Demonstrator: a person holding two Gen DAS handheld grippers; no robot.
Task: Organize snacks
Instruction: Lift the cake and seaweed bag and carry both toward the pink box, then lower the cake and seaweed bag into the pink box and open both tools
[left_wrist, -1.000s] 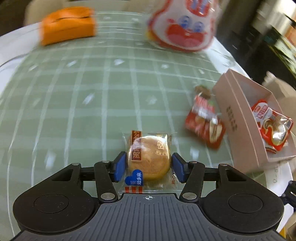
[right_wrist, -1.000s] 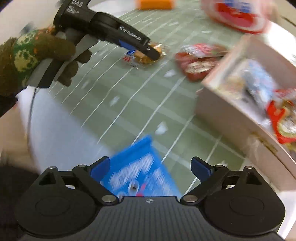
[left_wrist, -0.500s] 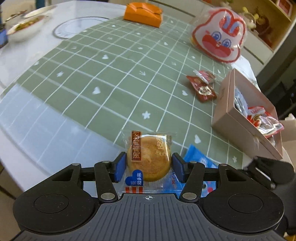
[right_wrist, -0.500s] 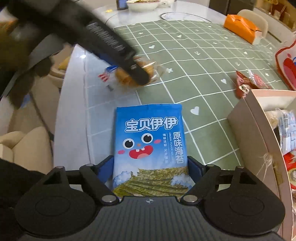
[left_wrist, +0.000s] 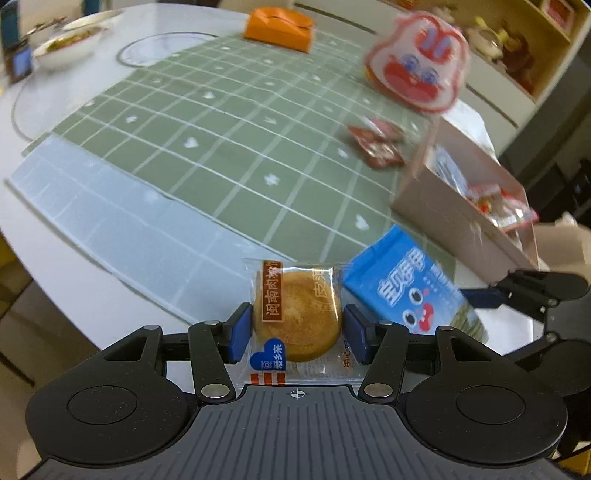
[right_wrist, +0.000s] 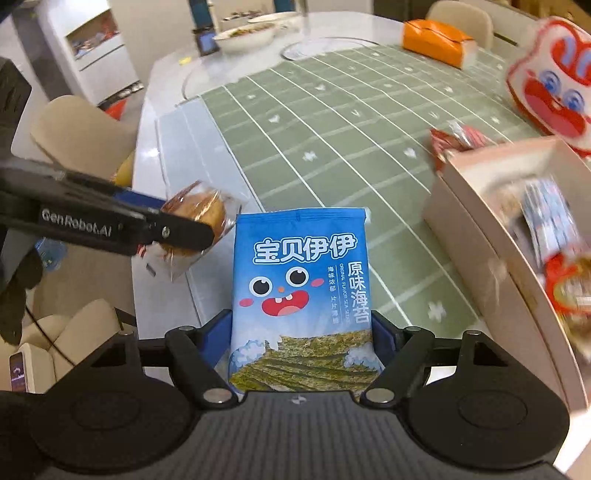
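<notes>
My left gripper (left_wrist: 297, 328) is shut on a round golden pastry in a clear wrapper (left_wrist: 297, 317), held above the table's near edge; the right wrist view shows the same pastry (right_wrist: 199, 214) to the left. My right gripper (right_wrist: 301, 334) is shut on a blue seaweed snack bag (right_wrist: 301, 291), lifted upright off the table. That bag (left_wrist: 410, 284) appears just right of the pastry in the left wrist view. An open beige box (right_wrist: 476, 243) with several wrapped snacks sits at the right. A red snack packet (left_wrist: 376, 146) lies on the green mat beside the box.
A green checked mat (left_wrist: 229, 140) covers the white table. A large rabbit-face bag (left_wrist: 417, 74) stands at the back right, an orange box (left_wrist: 280, 24) at the back. Bowls (left_wrist: 66, 40) sit far left. Chairs (right_wrist: 81, 129) stand beside the table edge.
My left gripper carried the pastry back from mid-mat to the table's near edge beside the right gripper. My right gripper closed on the blue bag and lifted it.
</notes>
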